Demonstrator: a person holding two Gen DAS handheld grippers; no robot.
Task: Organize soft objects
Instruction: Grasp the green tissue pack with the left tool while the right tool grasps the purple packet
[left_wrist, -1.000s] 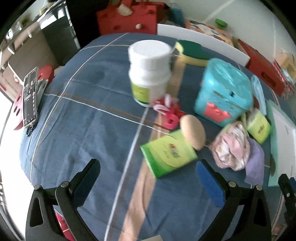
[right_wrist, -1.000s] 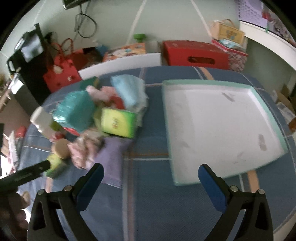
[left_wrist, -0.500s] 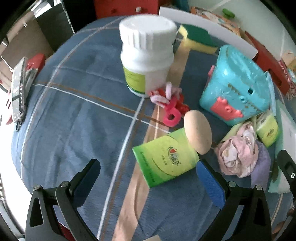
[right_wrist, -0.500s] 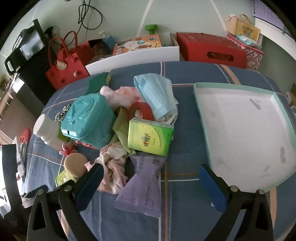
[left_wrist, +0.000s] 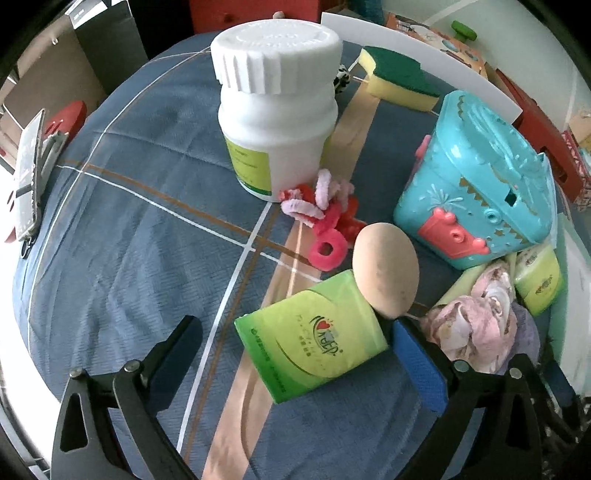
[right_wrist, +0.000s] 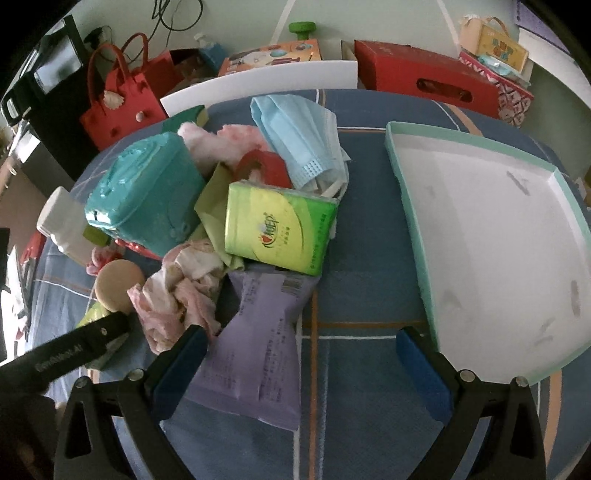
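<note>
left gripper (left_wrist: 295, 354): wide open, straddling tissue pack (left_wrist: 314, 332), puff (left_wrist: 386, 269) leaning on it | right gripper (right_wrist: 301, 356): wide open over purple pack (right_wrist: 258, 339) | tray (right_wrist: 406, 192) lay right of the pile

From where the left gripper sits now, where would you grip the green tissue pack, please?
Across its two long sides at mid-length, coming straight forward: the green tissue pack lies flat and tilted between the open left gripper, its far corner touching the beige puff.

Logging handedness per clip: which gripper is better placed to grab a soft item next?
Probably left: the open left gripper already brackets the green tissue pack. The open right gripper only partly straddles the purple pack.
</note>
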